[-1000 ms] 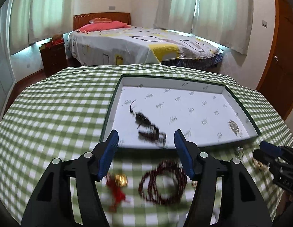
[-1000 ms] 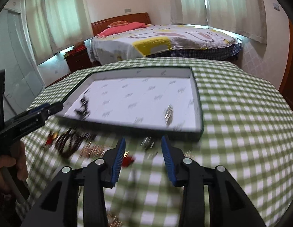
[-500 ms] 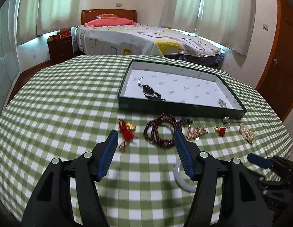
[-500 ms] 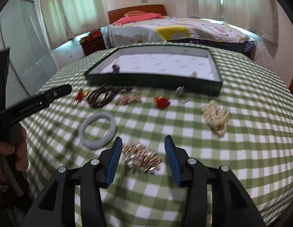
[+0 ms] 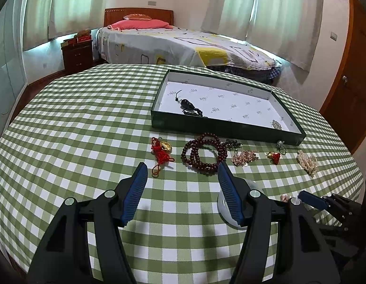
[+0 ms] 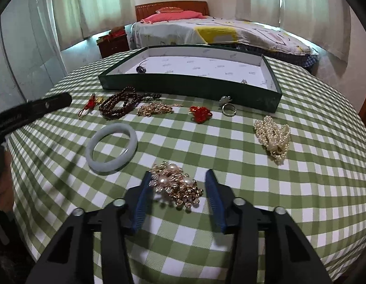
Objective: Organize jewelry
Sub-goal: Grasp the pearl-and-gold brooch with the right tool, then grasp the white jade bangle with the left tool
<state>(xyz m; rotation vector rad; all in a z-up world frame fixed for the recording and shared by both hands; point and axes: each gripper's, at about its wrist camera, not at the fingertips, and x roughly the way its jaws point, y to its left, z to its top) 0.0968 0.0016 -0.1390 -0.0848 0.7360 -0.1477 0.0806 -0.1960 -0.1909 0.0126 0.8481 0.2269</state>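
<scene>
A dark green tray (image 5: 226,127) (image 6: 190,87) with a white lining holds a black bead piece (image 5: 189,106) and a small silver piece (image 5: 276,124). On the checked cloth lie a dark red bead string (image 5: 203,153) (image 6: 119,103), a red knot charm (image 5: 160,151), a gold chain (image 6: 157,108), a red ornament (image 6: 200,113), a ring (image 6: 229,110), a pearl cluster (image 6: 274,138), and a pale jade bangle (image 6: 112,146). My right gripper (image 6: 178,190) is open around a gold-and-pearl cluster (image 6: 177,185). My left gripper (image 5: 181,189) is open and empty above the cloth.
The round table (image 5: 64,123) has a green-checked cloth and drops off at its near edge. A bed (image 5: 183,45) and a nightstand (image 5: 77,53) stand behind it. A wooden door (image 5: 350,90) is at the right.
Both grippers have drawn back from the tray toward the near table edge. The right gripper has come down around the gold-and-pearl cluster.
</scene>
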